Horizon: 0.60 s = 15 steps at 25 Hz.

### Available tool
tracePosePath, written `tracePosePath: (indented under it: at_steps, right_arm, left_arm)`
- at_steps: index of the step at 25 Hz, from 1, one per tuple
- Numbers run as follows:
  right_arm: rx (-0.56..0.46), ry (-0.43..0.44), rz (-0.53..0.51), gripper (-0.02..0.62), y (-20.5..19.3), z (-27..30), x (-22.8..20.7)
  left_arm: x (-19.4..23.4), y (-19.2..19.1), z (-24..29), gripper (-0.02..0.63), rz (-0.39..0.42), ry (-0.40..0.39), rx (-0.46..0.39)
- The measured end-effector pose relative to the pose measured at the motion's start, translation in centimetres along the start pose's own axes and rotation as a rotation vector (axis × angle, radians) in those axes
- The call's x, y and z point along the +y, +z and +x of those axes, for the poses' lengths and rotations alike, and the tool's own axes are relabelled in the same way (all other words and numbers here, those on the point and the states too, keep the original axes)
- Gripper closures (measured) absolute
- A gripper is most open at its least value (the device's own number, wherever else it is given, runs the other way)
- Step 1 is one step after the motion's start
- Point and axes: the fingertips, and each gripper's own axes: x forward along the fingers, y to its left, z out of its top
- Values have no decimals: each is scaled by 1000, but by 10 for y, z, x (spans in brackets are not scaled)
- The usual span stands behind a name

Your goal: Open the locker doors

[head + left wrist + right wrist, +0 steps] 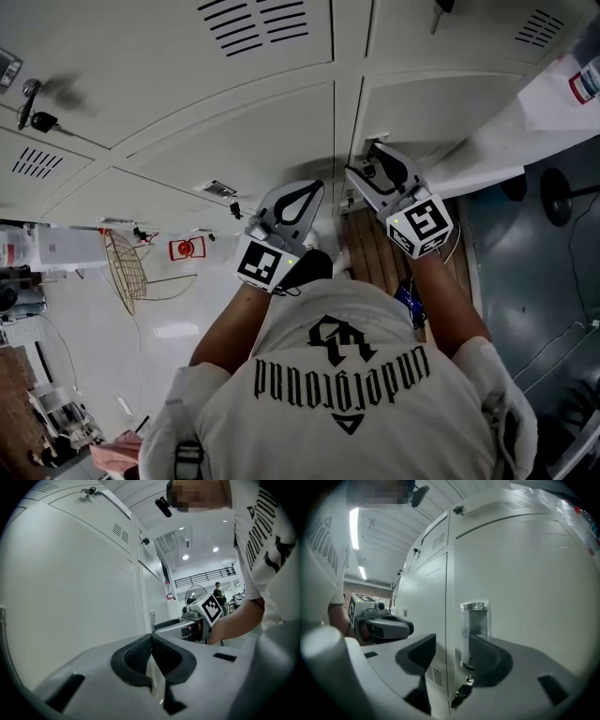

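A white T-shirt (347, 394) with black print fills the near edge; left of it stands a gold wire frame (127, 267) beside a red sign (186, 248), wooden slats (375, 258) lie to the right, and a black round stand base (562, 197) sits far right on grey floor (525, 281)

The right tool (452, 652) partly covers the door handle (475, 620).

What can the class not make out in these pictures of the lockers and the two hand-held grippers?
- Right gripper view: the key under the handle is half hidden by a jaw of the right hand-held gripper.
- Head view: the red sign is too small to read; the top edge cuts off the upper lockers.
- Left gripper view: the far person is too small to describe.
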Motion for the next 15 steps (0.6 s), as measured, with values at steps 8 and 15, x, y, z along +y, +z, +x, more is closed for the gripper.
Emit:
tracePosePath:
  at_steps: [8,15]
  right_arm:
    - [-18,19,11,365,1,13,-5]
    - [-24,30,6,357,1,9,0]
  left_arm:
    - [4,-3,6,598,-34,1,10]
    - [2,-4,11,598,-40,-3,8]
